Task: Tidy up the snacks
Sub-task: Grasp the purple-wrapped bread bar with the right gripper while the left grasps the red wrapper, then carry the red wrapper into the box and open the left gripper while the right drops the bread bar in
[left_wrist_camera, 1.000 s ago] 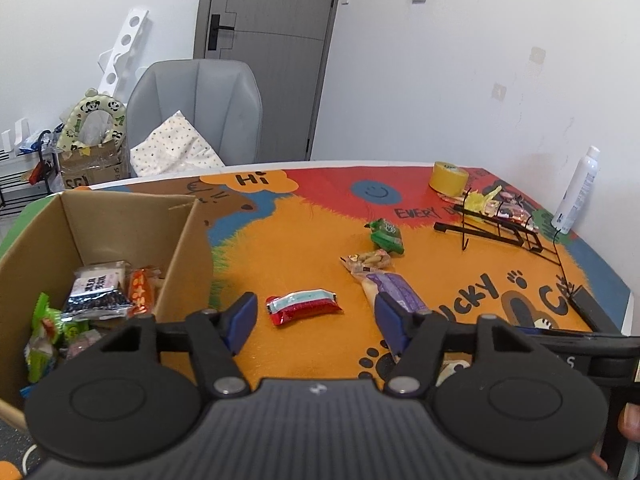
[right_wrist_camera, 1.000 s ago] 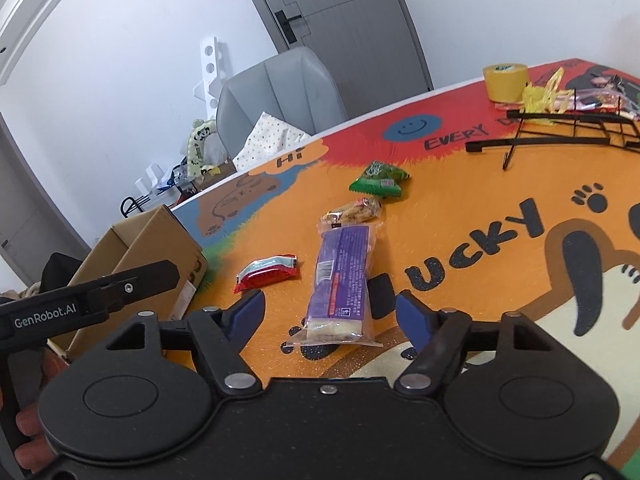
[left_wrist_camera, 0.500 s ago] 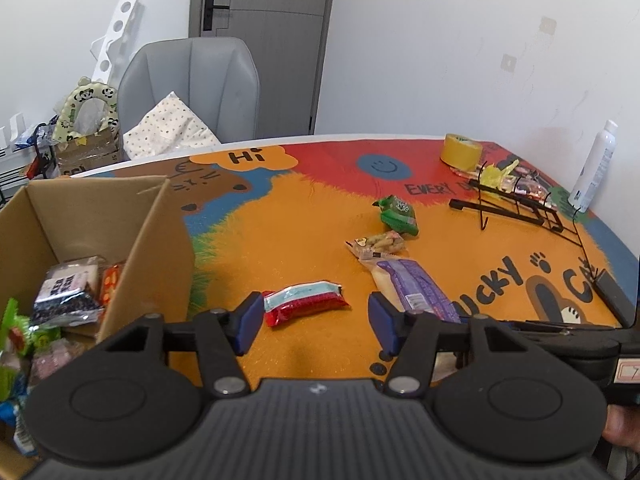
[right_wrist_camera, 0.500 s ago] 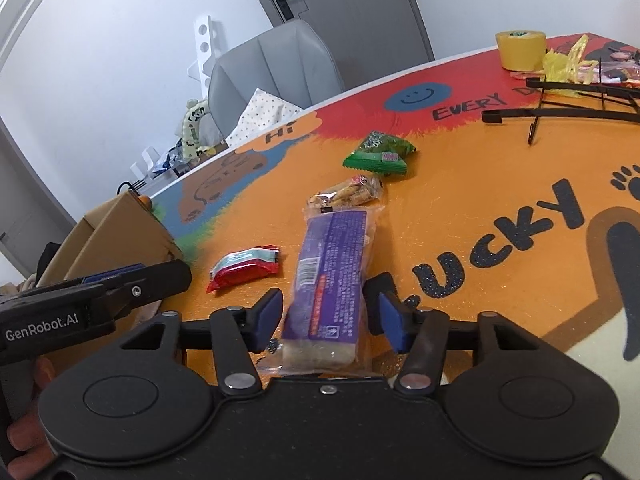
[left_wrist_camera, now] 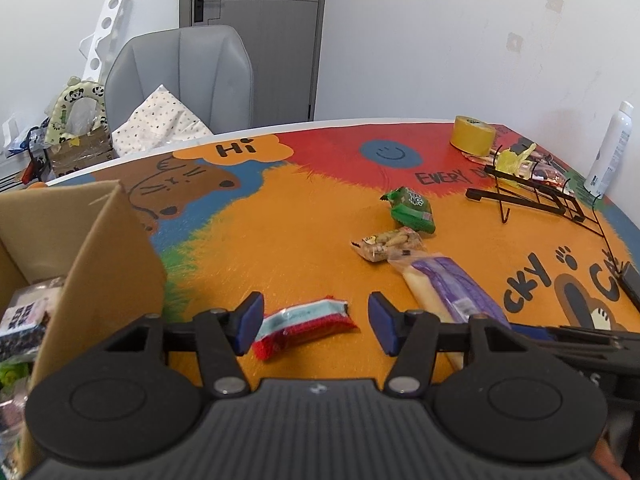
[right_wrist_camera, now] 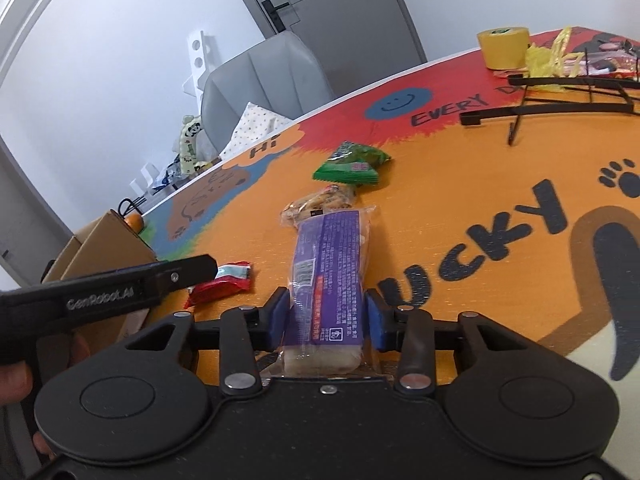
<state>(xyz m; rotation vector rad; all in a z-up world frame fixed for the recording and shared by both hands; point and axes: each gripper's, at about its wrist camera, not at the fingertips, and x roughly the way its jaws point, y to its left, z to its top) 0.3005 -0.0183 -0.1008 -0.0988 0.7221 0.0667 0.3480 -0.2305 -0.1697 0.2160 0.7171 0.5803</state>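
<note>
Partly hidden: near end of the purple-wrapped bread runs under the right gripper body at lower centre of its view; jaws have just been closing, blue pads at the wrapper's sides, whether they press it I cannot tell. Left gripper, lower centre of its view, jaws about half apart, straddling the red-and-teal bar; pads clear of it, bar's near-left corner behind the left pad. Cardboard box cut off at left edge; packets inside only partly seen, print unreadable. Peanut pack touches the bread's far end; green packet just beyond. Black wire rack at right, contents tangled, hard to read. Surface: orange-red cartoon mat on a table. Room: white walls, grey door, grey chair upper left.
</note>
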